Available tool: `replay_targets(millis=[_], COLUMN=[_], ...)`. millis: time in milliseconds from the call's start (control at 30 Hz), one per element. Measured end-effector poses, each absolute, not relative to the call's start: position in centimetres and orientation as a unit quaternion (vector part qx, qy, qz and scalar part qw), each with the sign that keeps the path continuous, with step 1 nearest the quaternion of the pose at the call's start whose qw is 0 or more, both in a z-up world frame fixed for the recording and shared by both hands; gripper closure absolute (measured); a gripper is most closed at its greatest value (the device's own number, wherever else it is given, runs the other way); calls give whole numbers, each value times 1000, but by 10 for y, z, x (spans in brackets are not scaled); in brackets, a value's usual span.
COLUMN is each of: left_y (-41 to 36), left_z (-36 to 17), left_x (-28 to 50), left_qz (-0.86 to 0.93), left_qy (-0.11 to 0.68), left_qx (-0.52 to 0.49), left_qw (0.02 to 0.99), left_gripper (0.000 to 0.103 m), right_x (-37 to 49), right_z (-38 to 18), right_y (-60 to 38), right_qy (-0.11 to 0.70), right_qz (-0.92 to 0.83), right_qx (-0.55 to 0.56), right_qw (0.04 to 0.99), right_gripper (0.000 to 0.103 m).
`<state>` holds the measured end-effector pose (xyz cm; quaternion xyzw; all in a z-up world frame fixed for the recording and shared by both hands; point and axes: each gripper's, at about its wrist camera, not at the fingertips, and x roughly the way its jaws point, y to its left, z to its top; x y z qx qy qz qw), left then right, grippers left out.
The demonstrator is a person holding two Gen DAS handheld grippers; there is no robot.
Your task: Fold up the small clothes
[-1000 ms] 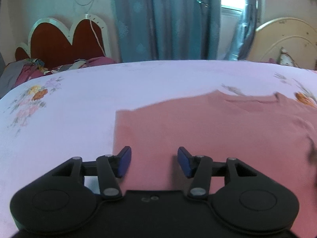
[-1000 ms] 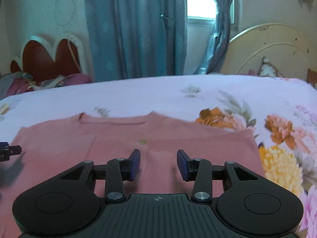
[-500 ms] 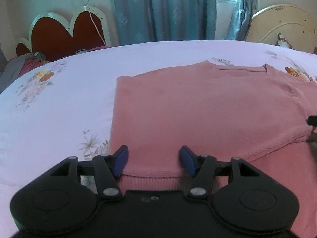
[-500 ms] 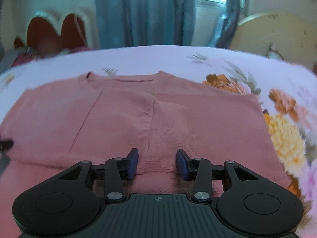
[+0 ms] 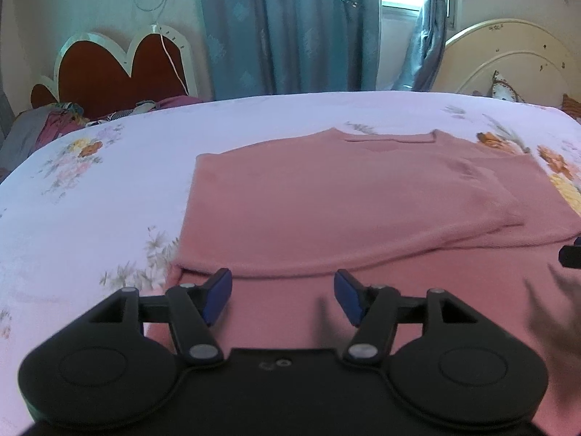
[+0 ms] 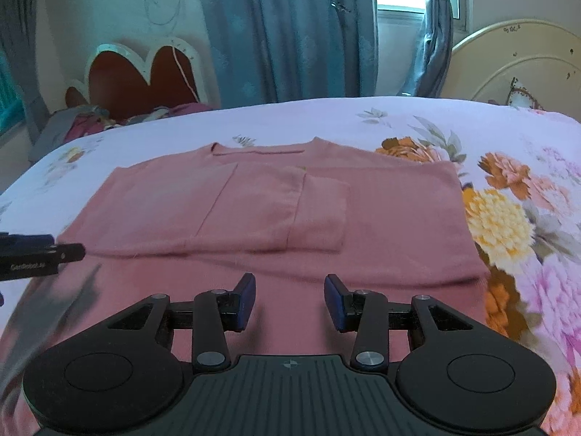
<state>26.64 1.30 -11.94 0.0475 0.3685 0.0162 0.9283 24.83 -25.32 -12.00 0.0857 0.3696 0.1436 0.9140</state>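
A pink sweater [image 5: 345, 200] lies flat on the bed, sleeves folded in over its body, neckline at the far side; it also shows in the right wrist view [image 6: 276, 210]. My left gripper [image 5: 282, 296] is open and empty, low over the sweater's near left part. My right gripper [image 6: 289, 299] is open and empty over the sweater's near middle. The left gripper's tip [image 6: 40, 252] shows at the left edge of the right wrist view, and the right gripper's tip [image 5: 570, 254] at the right edge of the left wrist view.
The bed has a lilac floral sheet [image 5: 90, 200], also in the right wrist view [image 6: 526, 189]. A heap of clothes [image 5: 47, 123] lies at the far left by a red heart-shaped headboard [image 5: 116, 69]. Blue curtains [image 6: 290, 29] and a cream headboard [image 6: 515, 61] stand behind.
Both grippers have drawn back toward the sweater's near hem and stayed open. More of the folded sweater has come into view in front of them.
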Motion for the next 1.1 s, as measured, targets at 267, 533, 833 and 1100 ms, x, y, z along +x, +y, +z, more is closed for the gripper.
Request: replay_targets(millis=[267, 533, 833, 1100], left_y=[-2, 2, 36, 72], left_z=[-110, -110, -122, -131], left_x=[219, 175, 126, 86], left_qz=[13, 5, 11, 33], left_qy=[369, 376, 386, 392], left_qx=[44, 52, 44, 36], left_qw=[928, 925, 921, 919], left_gripper=[41, 40, 40, 40], right_x=[204, 159, 111, 66], right_z=[-116, -114, -118, -122], right_y=[-265, -261, -257, -265], right_qy=[365, 367, 384, 388], right_qz=[166, 172, 149, 99], right_qx=[83, 80, 61, 53], right_qw=[912, 911, 909, 915], right_gripper=[61, 61, 58, 36])
